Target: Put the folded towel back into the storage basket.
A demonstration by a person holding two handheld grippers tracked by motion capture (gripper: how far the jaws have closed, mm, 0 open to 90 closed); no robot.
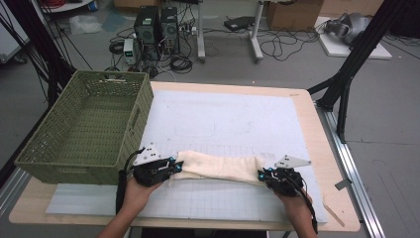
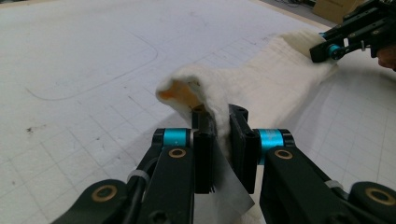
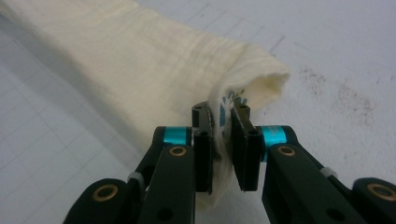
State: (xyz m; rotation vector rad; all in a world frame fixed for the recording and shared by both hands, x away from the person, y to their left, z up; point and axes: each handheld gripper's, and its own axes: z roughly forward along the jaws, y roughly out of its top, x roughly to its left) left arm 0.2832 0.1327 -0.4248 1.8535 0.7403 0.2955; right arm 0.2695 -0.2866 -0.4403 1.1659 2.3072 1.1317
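A cream cloth (image 1: 218,167) lies folded into a long strip across the near part of the white mat (image 1: 233,119). My left gripper (image 1: 174,165) is shut on the cloth's left end; in the left gripper view that gripper (image 2: 220,114) pinches the cloth (image 2: 261,70) between its jaws. My right gripper (image 1: 261,174) is shut on the cloth's right end. In the right gripper view that gripper (image 3: 221,111) clamps the cloth (image 3: 140,60) at a folded corner, where a bit of blue print shows. The right gripper (image 2: 343,39) also appears far off in the left gripper view.
A green woven basket (image 1: 44,163) stands on the table's left side, close to my left hand. The wooden table edge (image 1: 327,148) runs along the right. Beyond the table, computers (image 1: 156,29), cables and black frame legs (image 1: 346,79) stand on the floor.
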